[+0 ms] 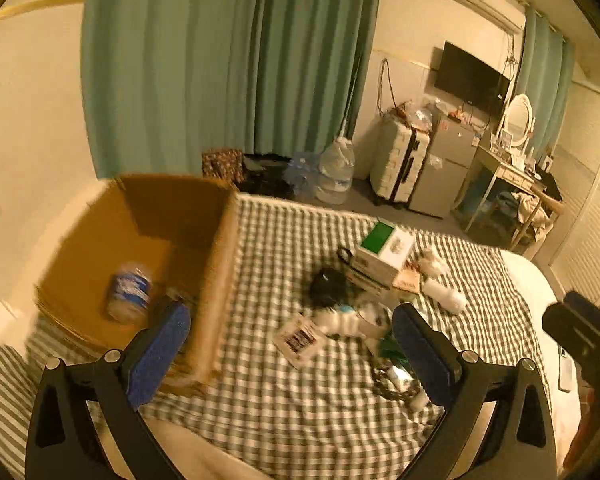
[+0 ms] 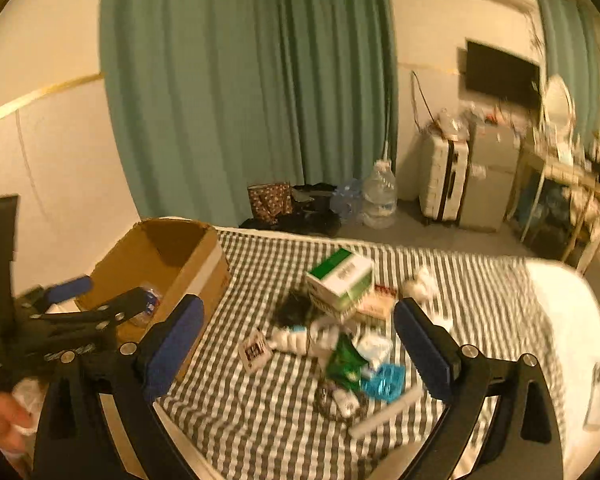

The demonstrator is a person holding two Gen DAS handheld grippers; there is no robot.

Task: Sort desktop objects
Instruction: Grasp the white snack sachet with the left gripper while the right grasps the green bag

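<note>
Left wrist view, nearest first: the left gripper [image 1: 290,356] has its jaws spread wide with nothing between them, blue pads on either side of the frame. Below them lies a bed [image 1: 300,412] covered with a grey-and-white checked cloth. A heap of small objects [image 1: 352,320] sits on the cloth between the pads: a flat card with a dark print, a white striped thing, a black bundle and a white roll, all blurred. Just behind the heap stands a green-and-white carton [image 1: 386,250] on top of another box. To the left an open cardboard box [image 1: 140,240] rests on the bed, and a blue-labelled bottle [image 1: 129,294] lies inside it. At the right edge a dark part of the other tool shows.

From the right wrist, the right gripper [image 2: 298,354] also holds its jaws far apart and empty, hovering over the same heap, where a green packet [image 2: 346,360] and a light blue wrapper [image 2: 384,382] lie nearest. The left gripper appears at the left, in front of the cardboard box, with a bit of a hand [image 2: 0,416] below it.

Farther off, on the floor past the bed, stand a large water jug [image 1: 336,170], a white suitcase [image 1: 398,164] and a small grey fridge [image 1: 444,168]. Green curtains [image 1: 228,60] hang behind, and a dark screen [image 1: 470,76] is on the wall.
</note>
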